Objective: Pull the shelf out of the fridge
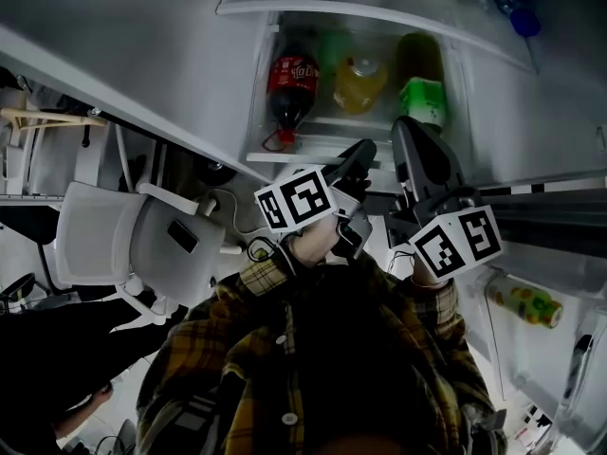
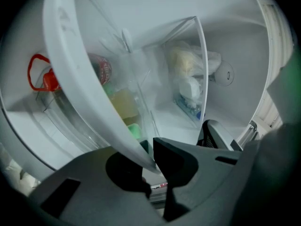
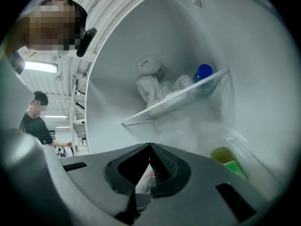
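Two grippers, left gripper [image 1: 363,152] and right gripper [image 1: 406,127], two glass shelves, near shelf [image 1: 275,156] and far shelf [image 1: 379,13], three bottles near, cola bottle [image 1: 289,88], yellow bottle [image 1: 358,83], green bottle [image 1: 423,93], one white chair [image 1: 171,245] left.

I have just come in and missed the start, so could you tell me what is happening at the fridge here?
A person at the open fridge holds a hand-held gripper in each hand. The left hand-held gripper is clamped on the white front rim of the shelf that carries a cola bottle, a yellow bottle and a green bottle. The right hand-held gripper is shut, empty, up by the green bottle.
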